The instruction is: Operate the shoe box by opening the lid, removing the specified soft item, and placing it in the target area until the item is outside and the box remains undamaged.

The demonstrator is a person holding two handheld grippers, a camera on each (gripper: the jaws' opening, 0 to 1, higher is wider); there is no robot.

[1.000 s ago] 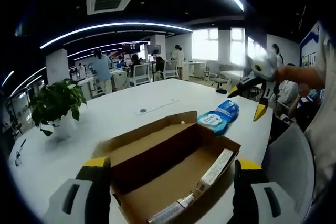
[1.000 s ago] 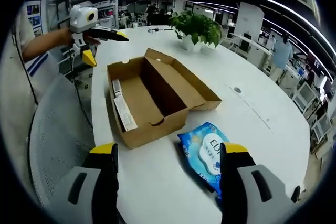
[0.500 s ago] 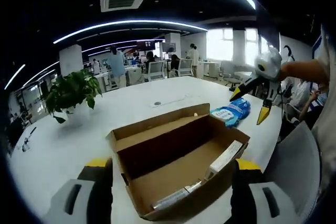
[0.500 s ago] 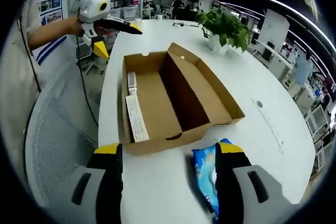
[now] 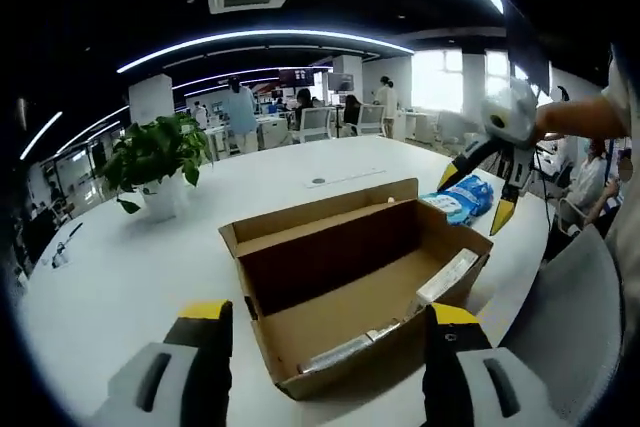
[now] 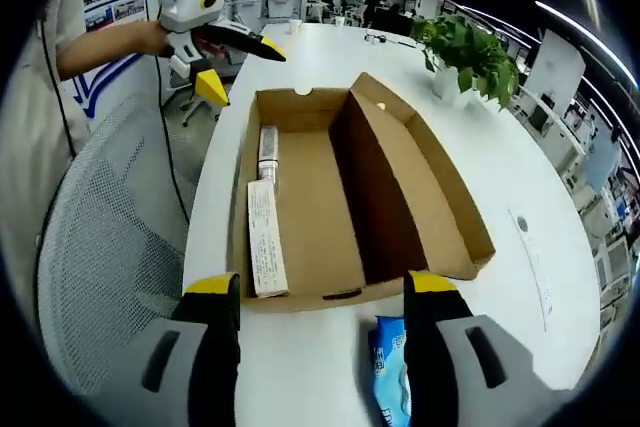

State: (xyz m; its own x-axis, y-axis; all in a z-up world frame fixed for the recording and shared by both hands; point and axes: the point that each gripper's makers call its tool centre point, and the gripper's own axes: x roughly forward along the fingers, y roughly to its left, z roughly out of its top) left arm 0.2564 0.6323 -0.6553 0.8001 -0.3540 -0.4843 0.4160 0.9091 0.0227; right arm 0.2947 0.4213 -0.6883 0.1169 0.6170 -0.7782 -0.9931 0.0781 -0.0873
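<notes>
An open brown shoe box point(image 5: 345, 272) point(image 6: 330, 197) lies on the white table point(image 5: 130, 267), its lid point(image 6: 440, 197) folded back flat. Inside lie a white paper strip point(image 6: 265, 252) point(image 5: 445, 277) and a small silver pack point(image 6: 268, 147) point(image 5: 340, 352). A blue soft pack of wipes point(image 5: 458, 197) point(image 6: 392, 372) rests on the table just outside the box's end. My left gripper point(image 5: 328, 312) point(image 6: 245, 67) is open at one end of the box, holding nothing. My right gripper point(image 6: 320, 285) point(image 5: 475, 197) is open above the other end, over the wipes, with nothing between its fingers.
A potted plant point(image 5: 155, 152) point(image 6: 470, 47) stands on the table beyond the box. A grey mesh chair point(image 6: 110, 247) point(image 5: 570, 307) sits against the table's near edge. The person's arm point(image 6: 100, 42) holds the left gripper. Several people stand in the office background.
Both views have shifted with the hands: the right view has drawn back along the box, so the wipes now sit at its lower edge. Box and wipes stay put; both grippers remain open.
</notes>
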